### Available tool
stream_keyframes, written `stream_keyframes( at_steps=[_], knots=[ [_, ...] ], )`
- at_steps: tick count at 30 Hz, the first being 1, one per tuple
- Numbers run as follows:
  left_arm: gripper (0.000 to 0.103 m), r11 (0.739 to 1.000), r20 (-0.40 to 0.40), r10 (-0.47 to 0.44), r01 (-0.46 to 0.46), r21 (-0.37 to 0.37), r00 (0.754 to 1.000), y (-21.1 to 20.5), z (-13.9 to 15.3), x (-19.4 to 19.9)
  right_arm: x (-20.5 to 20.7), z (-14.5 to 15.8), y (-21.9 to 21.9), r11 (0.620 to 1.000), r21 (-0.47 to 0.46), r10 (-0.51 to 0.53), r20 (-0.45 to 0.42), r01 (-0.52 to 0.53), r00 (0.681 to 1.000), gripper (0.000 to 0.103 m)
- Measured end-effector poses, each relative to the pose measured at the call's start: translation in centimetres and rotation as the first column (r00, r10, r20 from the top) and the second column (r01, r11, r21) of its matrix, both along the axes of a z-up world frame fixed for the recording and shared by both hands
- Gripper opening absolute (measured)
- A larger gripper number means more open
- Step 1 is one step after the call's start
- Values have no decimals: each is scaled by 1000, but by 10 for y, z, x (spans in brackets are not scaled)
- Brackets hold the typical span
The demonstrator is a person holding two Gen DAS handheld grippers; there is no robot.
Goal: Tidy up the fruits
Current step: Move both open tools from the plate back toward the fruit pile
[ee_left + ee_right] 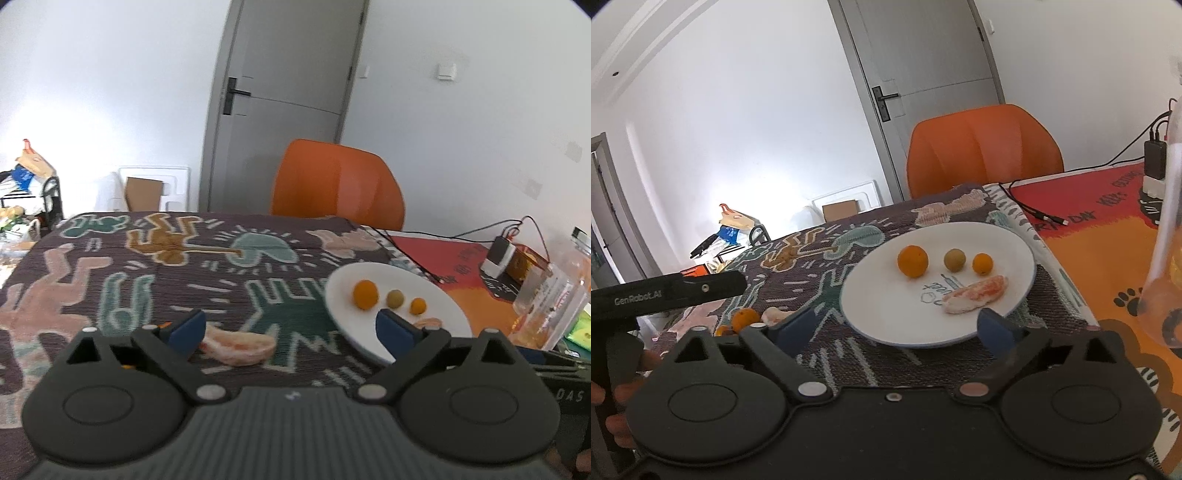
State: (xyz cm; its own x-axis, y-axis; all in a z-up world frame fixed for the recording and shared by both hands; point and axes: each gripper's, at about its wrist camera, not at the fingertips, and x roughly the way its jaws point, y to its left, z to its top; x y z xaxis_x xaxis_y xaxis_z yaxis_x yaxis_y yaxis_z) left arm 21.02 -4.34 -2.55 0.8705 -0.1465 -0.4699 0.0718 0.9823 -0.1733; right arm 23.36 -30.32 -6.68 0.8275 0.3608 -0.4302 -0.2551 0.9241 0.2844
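Note:
A white plate (879,317) lies on the patterned cloth and holds a large orange (912,261), a greenish round fruit (955,260), a small orange (982,263) and a pink pomelo slice (977,294). The plate (340,284) shows at the right of the left wrist view. A second pomelo slice (238,345) lies on the cloth between the left gripper's fingers, near the left one. My left gripper (291,326) is open above it. My right gripper (894,325) is open and empty at the plate's near rim. A small orange (746,318) lies left of the plate.
An orange chair (982,147) stands behind the table. A black cable (1034,212) and a charger (1154,155) lie on the orange mat at the right. A clear bottle (1167,221) stands at the right edge. The left gripper's body (665,291) reaches in from the left.

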Motion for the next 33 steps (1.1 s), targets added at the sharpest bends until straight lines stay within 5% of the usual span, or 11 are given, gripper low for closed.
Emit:
stream_keyframes(
  at_steps=[25, 33],
  knots=[
    [100, 994, -32, 105, -106, -37, 994, 68, -27, -42, -5, 0, 48, 995, -36, 93, 4, -93, 996, 103],
    [96, 990, -46, 132, -134, -45, 990, 82, -35, -40, 2, -3, 65, 990, -48, 135, -24, -136, 991, 89]
  ],
)
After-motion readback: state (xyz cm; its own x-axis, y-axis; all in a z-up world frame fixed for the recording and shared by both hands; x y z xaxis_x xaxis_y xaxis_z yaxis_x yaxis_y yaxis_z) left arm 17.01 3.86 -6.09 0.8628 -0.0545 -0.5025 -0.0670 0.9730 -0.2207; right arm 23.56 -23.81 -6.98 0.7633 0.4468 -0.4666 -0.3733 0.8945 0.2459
